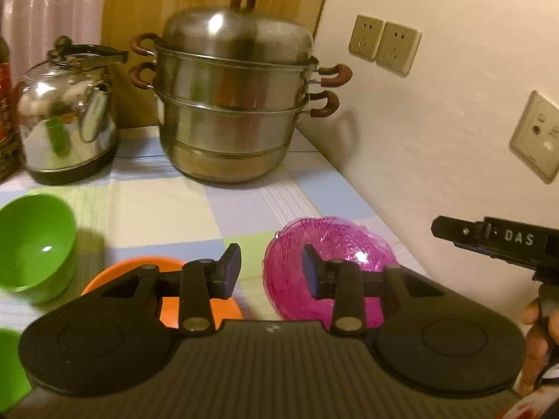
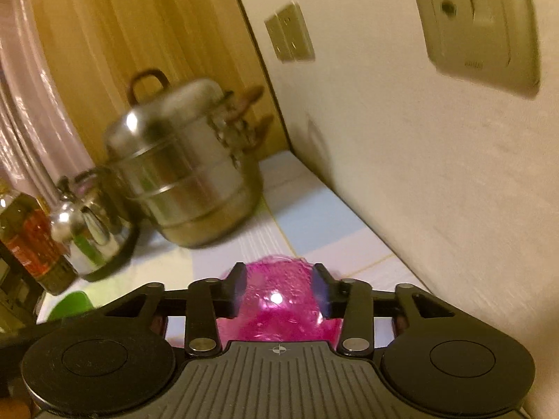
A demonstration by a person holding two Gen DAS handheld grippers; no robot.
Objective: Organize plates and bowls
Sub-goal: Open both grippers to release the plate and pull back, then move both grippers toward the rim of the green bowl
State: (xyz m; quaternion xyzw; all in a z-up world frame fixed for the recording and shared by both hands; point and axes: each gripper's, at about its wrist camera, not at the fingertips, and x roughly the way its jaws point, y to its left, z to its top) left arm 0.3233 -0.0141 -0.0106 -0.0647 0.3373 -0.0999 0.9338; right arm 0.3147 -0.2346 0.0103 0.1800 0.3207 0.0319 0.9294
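Note:
A translucent pink bowl [image 1: 335,244] sits on the checked tablecloth near the wall. An orange dish [image 1: 167,300] lies left of it, partly hidden by my left gripper [image 1: 271,265], which is open and empty above the gap between the two. A green bowl [image 1: 35,241] stands at the left. My right gripper [image 2: 279,288] is open, with the pink bowl [image 2: 279,293] showing between and below its fingers, apart from them. The right gripper's body [image 1: 496,241] shows at the right edge of the left wrist view.
A steel stacked steamer pot [image 1: 234,97] and a steel kettle [image 1: 66,115] stand at the back of the table. A bottle [image 2: 28,241] stands left of the kettle. The wall [image 1: 436,132] with sockets runs close along the right. Another green item [image 1: 10,366] shows at the lower left.

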